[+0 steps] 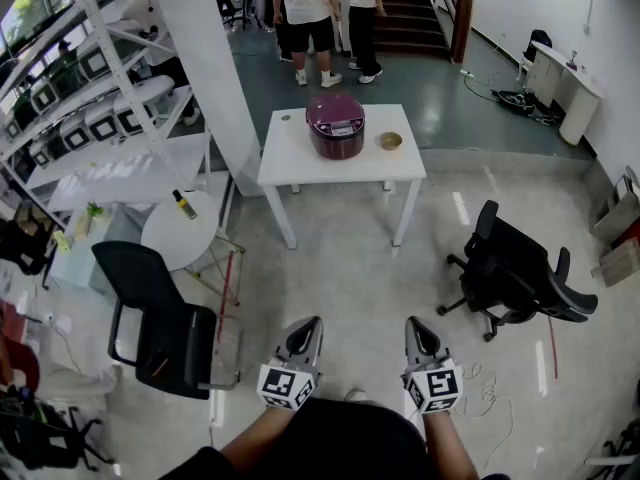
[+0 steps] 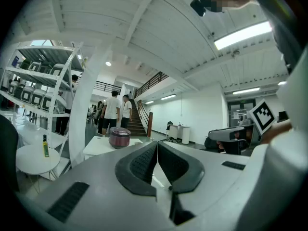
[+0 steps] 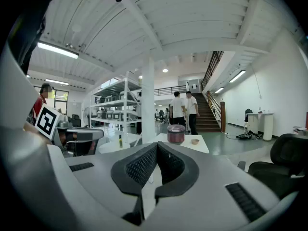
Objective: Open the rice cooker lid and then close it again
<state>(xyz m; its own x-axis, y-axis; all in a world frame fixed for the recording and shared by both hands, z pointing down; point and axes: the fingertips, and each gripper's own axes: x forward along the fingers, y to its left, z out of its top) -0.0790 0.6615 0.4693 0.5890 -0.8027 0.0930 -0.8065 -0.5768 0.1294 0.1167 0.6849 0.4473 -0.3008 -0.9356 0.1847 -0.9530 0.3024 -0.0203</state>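
Observation:
A dark red rice cooker (image 1: pixel 335 124) with its lid down sits on a white table (image 1: pixel 290 163) far ahead of me; it also shows small in the left gripper view as the rice cooker (image 2: pixel 119 137) and in the right gripper view as the rice cooker (image 3: pixel 175 134). My left gripper (image 1: pixel 309 330) and right gripper (image 1: pixel 416 330) hang side by side near my body, well short of the table. Both are shut with nothing between the jaws, as the left gripper (image 2: pixel 157 146) and right gripper (image 3: pixel 157 147) show close up.
A small tan bowl (image 1: pixel 391 141) stands right of the cooker. A black chair (image 1: pixel 160 323) is at my left, an office chair (image 1: pixel 515 273) at my right, a round white table (image 1: pixel 180 230) with a bottle left. People (image 1: pixel 325 18) stand beyond the table by stairs. Shelving (image 1: pixel 80 78) lines the left.

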